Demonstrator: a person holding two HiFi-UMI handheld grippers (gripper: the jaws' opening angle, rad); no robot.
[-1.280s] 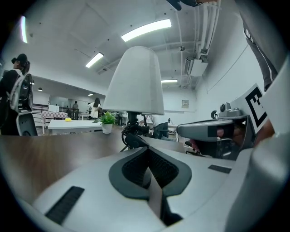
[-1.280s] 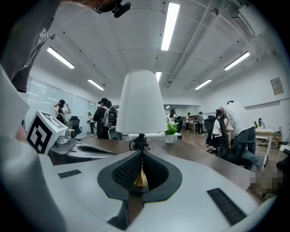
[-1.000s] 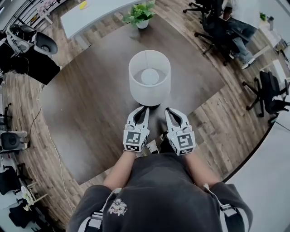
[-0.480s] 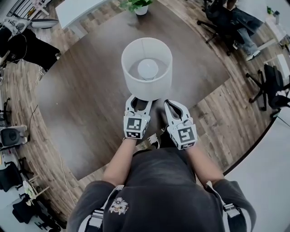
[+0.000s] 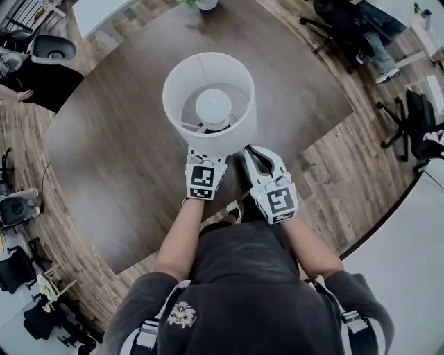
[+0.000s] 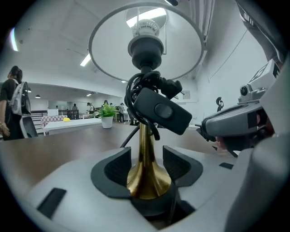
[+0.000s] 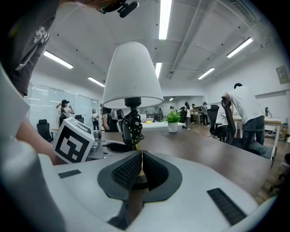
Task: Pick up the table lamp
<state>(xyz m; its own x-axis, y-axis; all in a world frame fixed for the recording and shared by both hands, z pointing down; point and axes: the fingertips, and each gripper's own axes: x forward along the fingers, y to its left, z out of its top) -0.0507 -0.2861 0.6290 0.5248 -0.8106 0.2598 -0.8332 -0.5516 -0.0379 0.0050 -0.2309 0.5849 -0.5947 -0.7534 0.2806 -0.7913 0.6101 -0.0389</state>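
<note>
The table lamp stands on the dark brown table point(image 5: 118, 145); its white drum shade point(image 5: 239, 111) fills the middle of the head view. In the left gripper view I see its brass stem point(image 6: 145, 145), a black cord switch point(image 6: 161, 111) and coiled cord under the shade. My left gripper point(image 5: 202, 163) reaches under the shade's near edge. Its jaws are opening, one pad on each side of the stem's flared foot, and neither pad presses it. My right gripper point(image 5: 255, 158) sits just right of the lamp, shut with nothing between its pads point(image 7: 129, 170).
A potted plant point(image 7: 173, 121) stands at the table's far end. Office chairs point(image 5: 416, 125) and a seated person point(image 5: 368, 28) are at the right. Black equipment point(image 5: 41, 69) sits on the floor at the left, and a white table point(image 5: 97, 10) lies beyond.
My left gripper moved forward under the shade's edge and its jaws spread apart. The right gripper crept forward a little. The shade looms larger and further left in the head view.
</note>
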